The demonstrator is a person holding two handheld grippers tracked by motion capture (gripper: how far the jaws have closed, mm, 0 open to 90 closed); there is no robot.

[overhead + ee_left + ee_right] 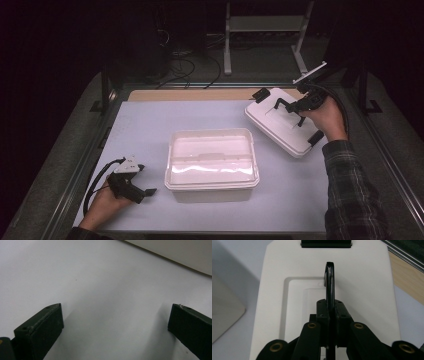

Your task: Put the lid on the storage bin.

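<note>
Two grippers: left gripper (134, 186) rests near table (150, 120) front edge, jaws spread wide, nothing between. White open box (212, 162) sits mid-table. Farther right, right gripper (295, 106) clenched on black handle (329, 282) of tilted white lid (282, 122).

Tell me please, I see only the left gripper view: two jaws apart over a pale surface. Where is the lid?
Observer: The lid hangs tilted at the table's far right, held by the right gripper.
Operator: How does it hold it?
Observer: Its jaws are shut on the lid's black handle, seen edge-on in the right gripper view.
Operator: And the box?
Observer: The white box stands open at the table's middle, right of the left gripper, which is open and low over the table.
</note>
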